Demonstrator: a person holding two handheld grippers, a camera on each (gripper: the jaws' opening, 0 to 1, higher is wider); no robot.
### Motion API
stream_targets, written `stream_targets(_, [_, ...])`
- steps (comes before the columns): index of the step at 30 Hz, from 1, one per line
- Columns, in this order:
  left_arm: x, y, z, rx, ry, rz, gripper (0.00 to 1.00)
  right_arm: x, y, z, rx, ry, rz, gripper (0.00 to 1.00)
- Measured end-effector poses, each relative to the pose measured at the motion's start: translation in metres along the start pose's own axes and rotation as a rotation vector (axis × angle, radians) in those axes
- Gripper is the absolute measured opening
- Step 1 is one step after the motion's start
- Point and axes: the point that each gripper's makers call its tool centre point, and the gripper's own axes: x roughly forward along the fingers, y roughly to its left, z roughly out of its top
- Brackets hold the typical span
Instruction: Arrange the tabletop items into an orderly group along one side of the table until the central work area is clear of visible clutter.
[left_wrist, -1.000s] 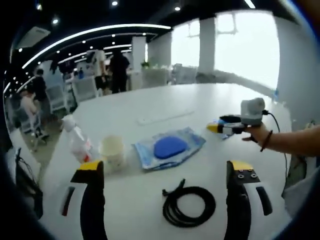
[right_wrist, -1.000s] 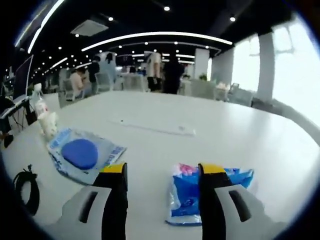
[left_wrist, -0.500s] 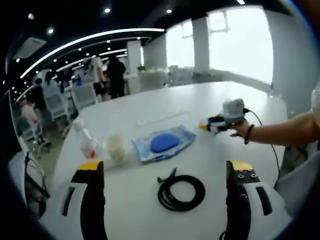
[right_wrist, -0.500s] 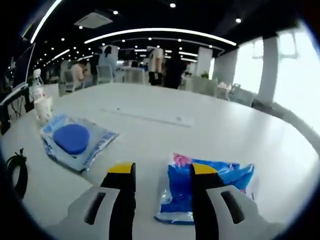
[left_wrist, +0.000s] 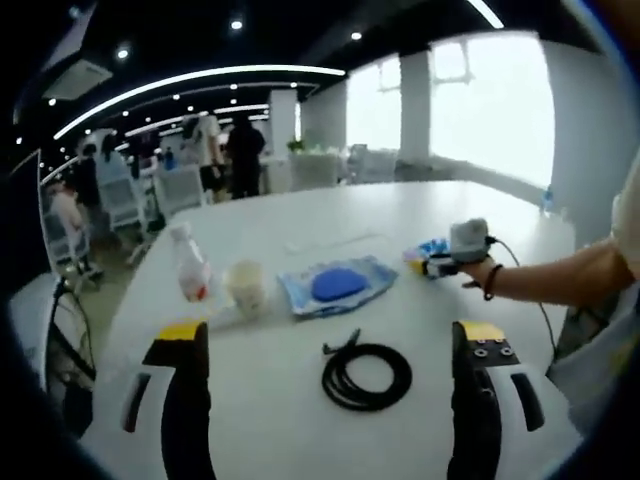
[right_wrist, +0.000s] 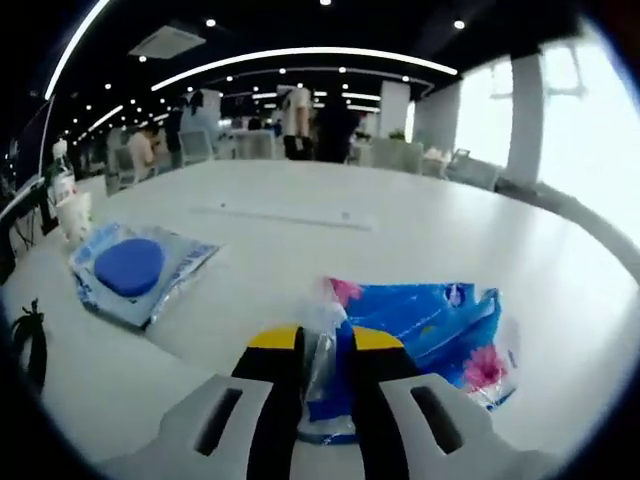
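Observation:
In the right gripper view my right gripper (right_wrist: 326, 345) is shut on the near edge of a blue plastic packet with pink flowers (right_wrist: 425, 325); a fold of its film stands up between the jaws. My left gripper (left_wrist: 325, 335) is open above the white table (left_wrist: 280, 420), with a coiled black cable (left_wrist: 365, 375) lying between and beyond its jaws. Further off lie a clear pouch with a blue round pad (left_wrist: 335, 285), a paper cup (left_wrist: 245, 288) and a plastic bottle (left_wrist: 188, 262). The right gripper (left_wrist: 440, 262) also appears there, held by a person's hand.
A long white strip (right_wrist: 285, 215) lies across the table's far middle. The pouch with the blue pad (right_wrist: 130, 268), the cup (right_wrist: 72, 215) and the cable (right_wrist: 25, 340) sit at the left in the right gripper view. Chairs and people stand beyond the table.
My right gripper's jaws have closed from wide apart onto the edge of the blue packet. The left gripper has pulled back, so the table items look smaller.

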Motion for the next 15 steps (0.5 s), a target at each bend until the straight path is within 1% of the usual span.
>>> stream_targets(1, [0.0,0.0,-0.001,0.003,-0.002,-0.002,0.98,0.0,0.0,0.0,0.0,0.001,-0.003,0.16])
stream_targets(3, [0.002,0.0,-0.007,0.005,0.015,-0.002,0.98,0.0,0.0,0.0,0.002,0.005,-0.006,0.14])
stream_targets(5, [0.003,0.0,-0.01,0.016,0.017,-0.004,0.98,-0.001,0.001,0.0,-0.016,0.009,-0.01,0.13])
stream_targets(6, [0.003,0.0,-0.011,0.017,0.008,0.0,0.97,-0.001,0.001,0.001,-0.017,0.01,-0.012,0.11])
stream_targets(8, [0.003,0.001,-0.012,-0.004,-0.005,-0.002,0.96,-0.003,0.002,0.005,-0.037,0.001,-0.008,0.02])
stream_targets(9, [0.004,0.002,-0.012,-0.023,-0.013,-0.004,0.96,-0.003,0.002,0.006,-0.046,0.014,-0.015,0.02])
stream_targets(10, [0.004,0.003,-0.014,-0.031,-0.005,-0.006,0.96,-0.002,0.002,0.006,-0.049,0.017,-0.018,0.02])
stream_targets(11, [0.004,0.004,-0.016,-0.039,0.001,-0.005,0.95,-0.001,0.002,0.006,-0.031,0.016,-0.017,0.01])
stream_targets(12, [0.004,0.004,-0.017,-0.037,0.004,-0.002,0.94,-0.001,0.002,0.006,-0.007,0.012,-0.016,0.01])
stream_targets(15, [0.003,0.008,-0.017,0.003,0.008,0.022,0.91,-0.002,-0.002,0.008,-0.008,0.012,-0.033,0.01])
